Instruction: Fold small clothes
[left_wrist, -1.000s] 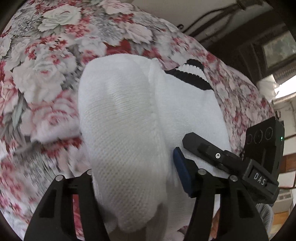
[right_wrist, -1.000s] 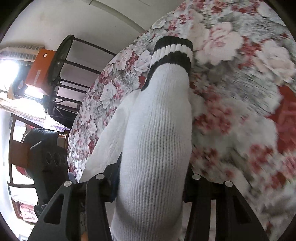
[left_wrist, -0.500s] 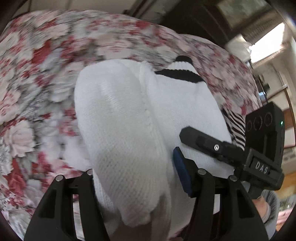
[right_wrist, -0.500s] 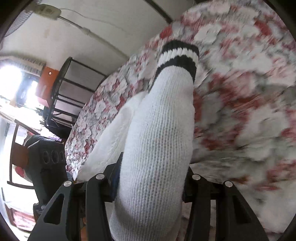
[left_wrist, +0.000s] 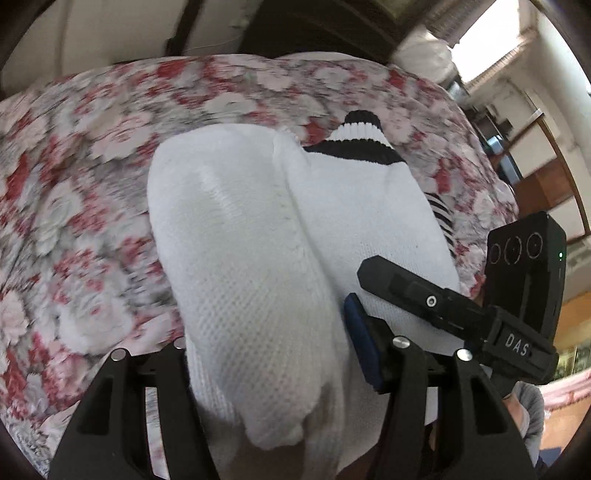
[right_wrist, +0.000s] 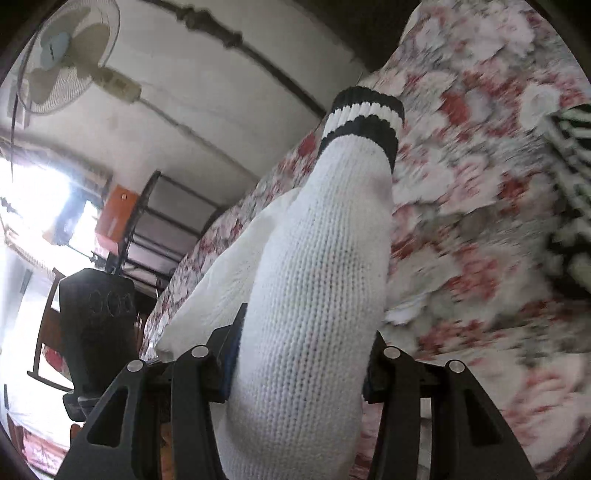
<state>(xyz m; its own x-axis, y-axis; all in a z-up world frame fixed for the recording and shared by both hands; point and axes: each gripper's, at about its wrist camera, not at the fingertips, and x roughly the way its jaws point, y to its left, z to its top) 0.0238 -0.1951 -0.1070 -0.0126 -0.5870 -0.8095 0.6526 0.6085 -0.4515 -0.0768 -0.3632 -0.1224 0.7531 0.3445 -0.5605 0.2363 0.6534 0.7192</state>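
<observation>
You have the white sock (left_wrist: 258, 258) pinched in both the left hand-held gripper (left_wrist: 266, 354) and the right hand-held gripper (right_wrist: 299, 354), lifted above the floral bed (left_wrist: 74, 184). Pull apart unevenly and the knit may slip free, dropping crumpled onto the bed.

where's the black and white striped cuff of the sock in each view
Left wrist: cuff upper centre-right, at the white sock's far end.
Right wrist: cuff upper centre, topping the sock.
Shared landmark: the floral bedspread behind it in both.
</observation>
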